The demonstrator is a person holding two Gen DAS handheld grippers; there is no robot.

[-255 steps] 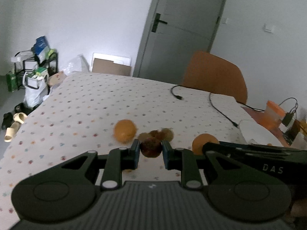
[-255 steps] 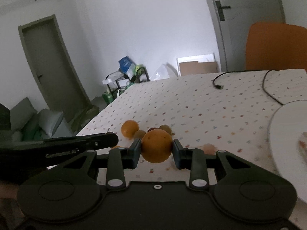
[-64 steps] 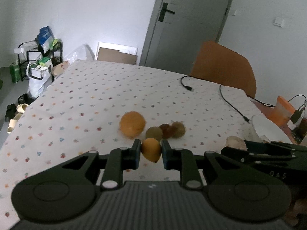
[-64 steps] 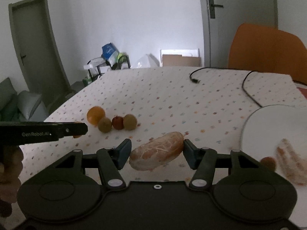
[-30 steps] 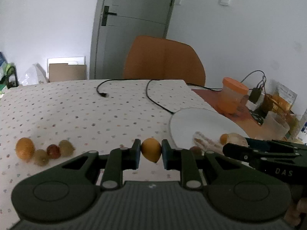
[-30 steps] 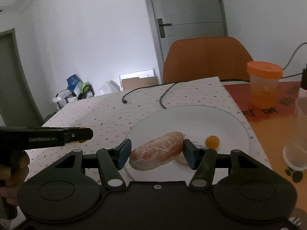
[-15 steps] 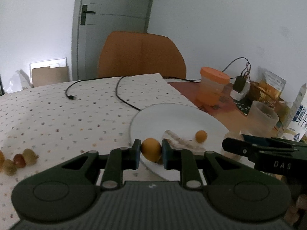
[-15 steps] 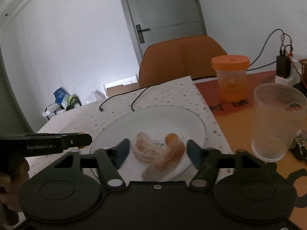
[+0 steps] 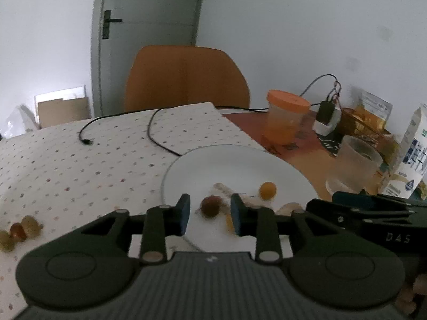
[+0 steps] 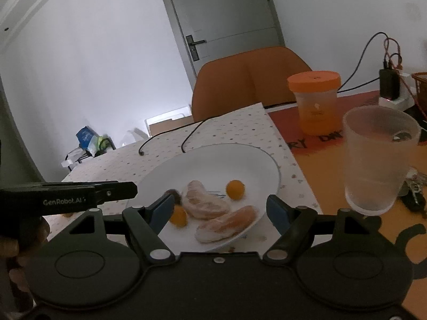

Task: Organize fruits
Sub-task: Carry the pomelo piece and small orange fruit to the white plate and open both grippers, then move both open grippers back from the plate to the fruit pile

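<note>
A white plate lies at the edge of the dotted tablecloth. On it are two pale peeled citrus pieces, two small orange fruits and a dark reddish fruit. My left gripper hangs open over the plate's near rim, with a blurred orange fruit just below its right finger. My right gripper is wide open over the peeled pieces and holds nothing. Three small fruits stay on the cloth at far left.
An orange-lidded jar and a frosted plastic cup stand right of the plate on an orange mat. A black cable crosses the cloth behind the plate. An orange chair, a charger and a carton are beyond.
My left gripper has opened and let go of the small orange fruit over the plate. My right gripper has opened wider, and the peeled piece now lies on the plate.
</note>
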